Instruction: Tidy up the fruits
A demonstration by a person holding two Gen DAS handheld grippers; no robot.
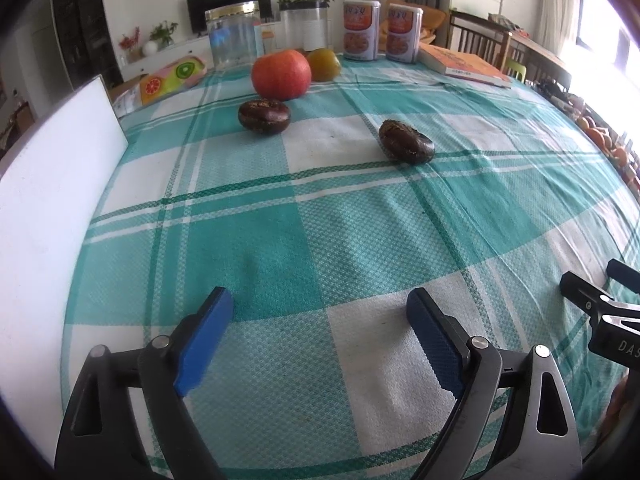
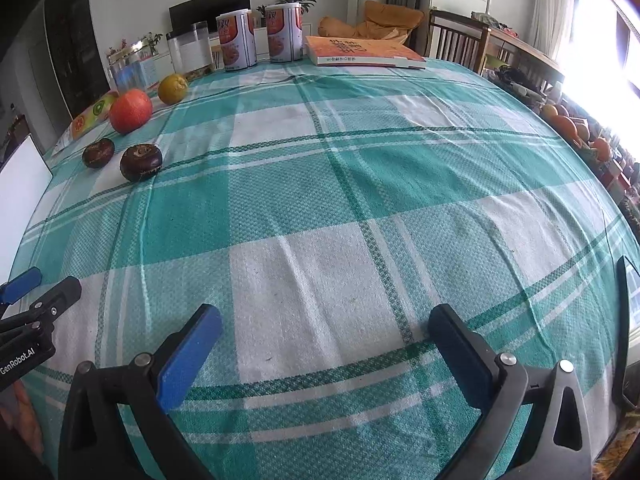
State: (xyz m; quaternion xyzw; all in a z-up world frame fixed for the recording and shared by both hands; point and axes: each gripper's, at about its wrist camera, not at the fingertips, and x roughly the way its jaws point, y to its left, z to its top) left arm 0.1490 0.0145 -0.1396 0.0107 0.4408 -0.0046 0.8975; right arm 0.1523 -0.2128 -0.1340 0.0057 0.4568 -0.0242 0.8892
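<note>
Left gripper: we see our left gripper [image 1: 320,312] low over the checked tablecloth [image 1: 340,240], blue-padded fingers [image 1: 208,328] spread wide, nothing between them.
Right gripper: our right gripper [image 2: 324,332] sits just beside it, fingers [image 2: 192,352] equally wide apart and empty, over a white square of the cloth.
Near dark fruit: a glossy, dark brown, flattened round fruit [image 1: 406,142], tilted on its side, a rough tan patch at its top; it lies on the cloth well ahead of our left gripper, on the line between a white and a teal square.
Far dark fruit: its twin [image 1: 264,115], same dark shiny skin and speckled crown, sitting flat, to the left of the first and just in front of the red fruit.
Red fruit: big, round, smooth, orange-red fruit [image 1: 281,74], the largest of the four, lightly ribbed near the top.
Yellow fruit: a smaller yellow-orange fruit [image 1: 323,64] with a greenish tinge, right behind the red one and seemingly touching it.
From the right: all four fruits bunch at the far left of the table, well away from our right gripper.
Backdrop: two printed canisters [image 1: 380,32], clear jars [image 1: 232,36], an orange book [image 1: 464,66] along the far edge.
Left edge: a white board [image 1: 52,208] stands upright.
</note>
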